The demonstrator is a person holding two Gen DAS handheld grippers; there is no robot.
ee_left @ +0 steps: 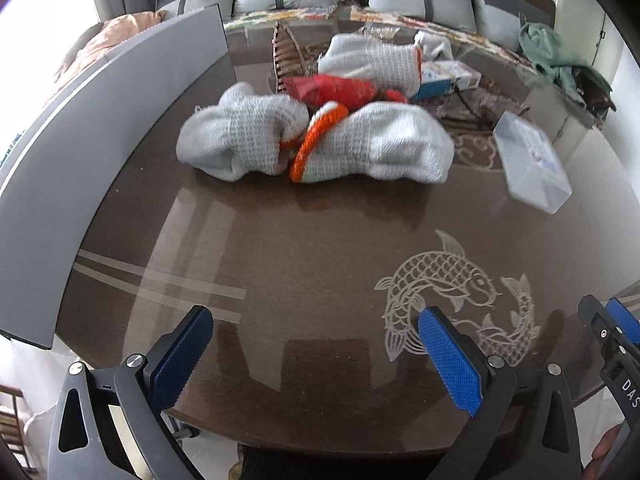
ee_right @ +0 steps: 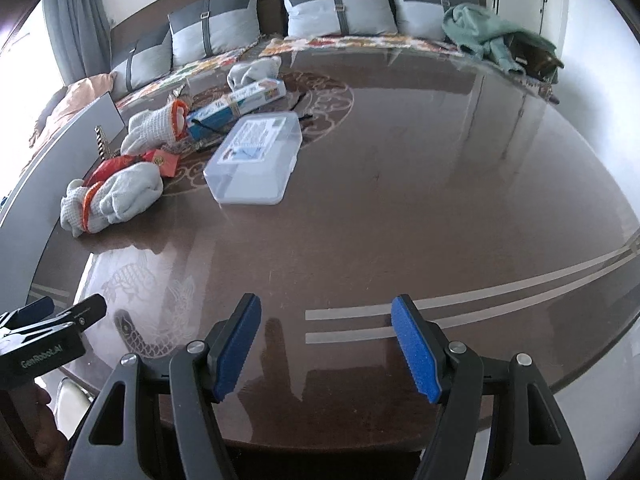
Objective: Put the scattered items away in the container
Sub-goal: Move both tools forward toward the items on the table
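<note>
The clear rectangular plastic box with a printed label on its lid [ee_right: 254, 160] lies flat on the dark glossy desk [ee_right: 400, 216], lid seemingly shut, well beyond my right gripper [ee_right: 326, 348]. Just to its left sit the scattered items: two white knitted work gloves with orange cuffs [ee_left: 316, 140], a red foil packet [ee_left: 332, 89] behind them, a third white glove [ee_left: 372, 64], and a blue-and-white carton [ee_right: 236, 106] touching the box's far corner. Nothing appears to be inside the container, so I judge the tidying not yet begun; every item remains to be moved. My left gripper [ee_left: 316, 360] hovers over the near desk edge facing the gloves. Both pairs of jaws stand wide apart, holding nothing and touching nothing.
</note>
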